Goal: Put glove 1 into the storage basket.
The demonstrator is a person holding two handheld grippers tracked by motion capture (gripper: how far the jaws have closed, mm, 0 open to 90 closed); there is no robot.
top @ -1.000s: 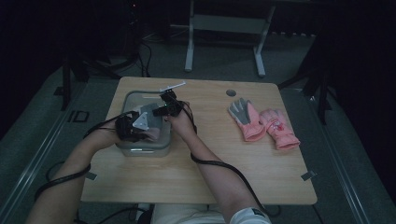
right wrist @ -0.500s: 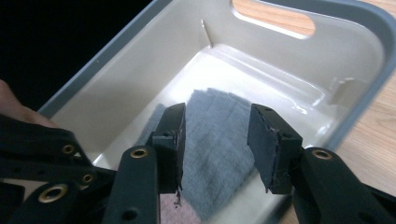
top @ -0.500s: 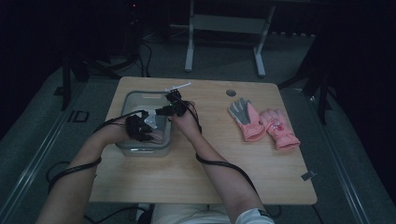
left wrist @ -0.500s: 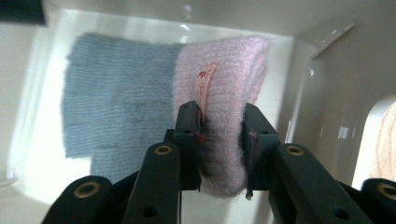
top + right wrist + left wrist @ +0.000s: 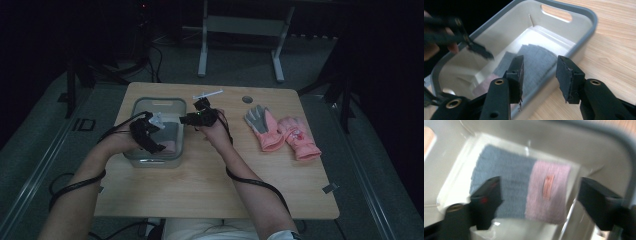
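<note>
A folded cloth [image 5: 509, 187], grey-blue with a pink end and a small tag, lies flat on the floor of a grey bin [image 5: 152, 161]. My left gripper [image 5: 540, 182] hovers over it inside the bin. Its jaws have just opened wide and stand on either side of the cloth without pressing it. In the high view the left gripper [image 5: 150, 131] is above the bin's middle. My right gripper [image 5: 540, 61] is just outside the bin's [image 5: 584, 15] right wall. Its jaws have opened partway and hold nothing. From above, the right gripper [image 5: 189, 120] points left at the bin.
A pair of pink gloves [image 5: 280, 134] lies on the right half of the wooden table [image 5: 210, 185], one showing its grey palm. A thin white object [image 5: 207, 94] rests behind the bin, beside a round hole [image 5: 247, 99]. Cables trail off both forearms.
My right gripper has drawn back to the right, off the bin and over the table. The left hand has stayed over the bin.
</note>
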